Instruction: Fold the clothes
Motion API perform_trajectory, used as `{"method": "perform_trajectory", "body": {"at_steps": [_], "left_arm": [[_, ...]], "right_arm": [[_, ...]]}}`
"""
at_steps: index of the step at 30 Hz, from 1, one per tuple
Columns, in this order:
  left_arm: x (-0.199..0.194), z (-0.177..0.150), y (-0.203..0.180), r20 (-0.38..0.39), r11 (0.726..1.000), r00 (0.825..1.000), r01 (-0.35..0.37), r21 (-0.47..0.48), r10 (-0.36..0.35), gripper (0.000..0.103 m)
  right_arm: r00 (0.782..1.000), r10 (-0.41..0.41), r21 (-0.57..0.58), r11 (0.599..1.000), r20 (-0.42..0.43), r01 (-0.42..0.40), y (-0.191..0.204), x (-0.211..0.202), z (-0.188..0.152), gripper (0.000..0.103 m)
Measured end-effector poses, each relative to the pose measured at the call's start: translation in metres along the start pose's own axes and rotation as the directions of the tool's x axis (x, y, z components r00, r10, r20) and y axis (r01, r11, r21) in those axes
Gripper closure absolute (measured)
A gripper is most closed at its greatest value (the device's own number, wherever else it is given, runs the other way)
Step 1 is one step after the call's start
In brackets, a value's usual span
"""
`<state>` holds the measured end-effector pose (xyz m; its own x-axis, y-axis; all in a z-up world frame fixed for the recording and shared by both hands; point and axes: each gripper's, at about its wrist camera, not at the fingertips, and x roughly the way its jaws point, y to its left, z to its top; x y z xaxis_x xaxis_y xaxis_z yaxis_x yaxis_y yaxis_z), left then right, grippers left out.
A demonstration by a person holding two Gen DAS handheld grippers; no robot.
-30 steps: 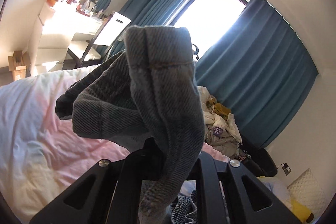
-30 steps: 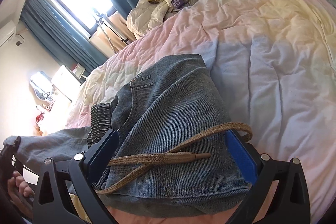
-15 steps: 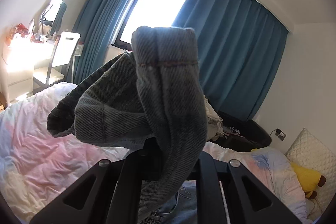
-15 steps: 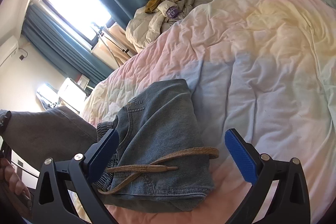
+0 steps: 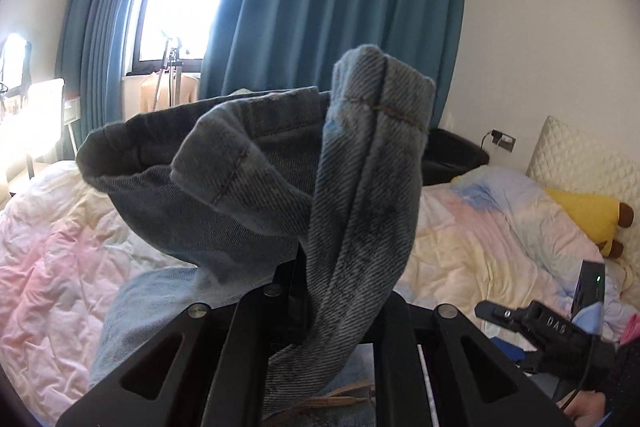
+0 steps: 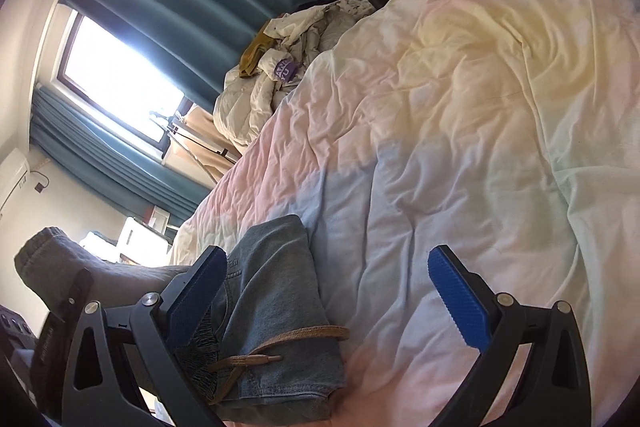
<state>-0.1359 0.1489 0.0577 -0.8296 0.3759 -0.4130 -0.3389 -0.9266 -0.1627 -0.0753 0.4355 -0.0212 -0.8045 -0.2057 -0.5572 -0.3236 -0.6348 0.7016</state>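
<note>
Denim jeans [image 5: 360, 195] swung rightward, left claw [image 5: 316, 291] pinching twill hem

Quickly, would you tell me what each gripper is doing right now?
Left gripper: shut on the jeans' leg hem.
Right gripper: open, holding nothing.

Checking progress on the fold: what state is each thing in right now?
Jeans: waist end flat on bed, drawstring loose; leg hem lifted.
Left gripper: shut on the hem.
Right gripper: open, holding nothing.
Curtains: partly drawn.
Duvet: spread, wrinkled.
</note>
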Motion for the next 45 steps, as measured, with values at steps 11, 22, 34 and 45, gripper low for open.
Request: {"method": "perform_trajectory", "body": {"at_steps": [11, 22, 34, 45], "left_arm": [[0.053, -0.088, -0.032, -0.214, 0.997, 0.976, -0.018, 0.07, 0.032, 0.094], [0.043, -0.098, -0.053, -0.245, 0.974, 0.969, 0.048, 0.221, 0.008, 0.061], [-0.044, -0.086, -0.021, -0.198, 0.963, 0.979, 0.004, 0.271, 0.052, 0.06], [-0.058, -0.081, 0.066, -0.13, 0.956, 0.963, -0.204, 0.209, 0.234, 0.06]], "right_arm": [[1.0, -0.001, 0.043, 0.999, -0.006, 0.002, -0.016, 0.003, 0.005, 0.0], [0.997, 0.044, 0.015, 0.999, -0.056, -0.043, -0.01, 0.017, -0.001, 0.0], [0.98, 0.084, -0.137, 0.985, -0.181, -0.109, 0.036, 0.041, -0.022, 0.001], [0.971, -0.036, -0.159, 0.987, -0.237, -0.003, 0.036, 0.073, -0.036, 0.004]]}}
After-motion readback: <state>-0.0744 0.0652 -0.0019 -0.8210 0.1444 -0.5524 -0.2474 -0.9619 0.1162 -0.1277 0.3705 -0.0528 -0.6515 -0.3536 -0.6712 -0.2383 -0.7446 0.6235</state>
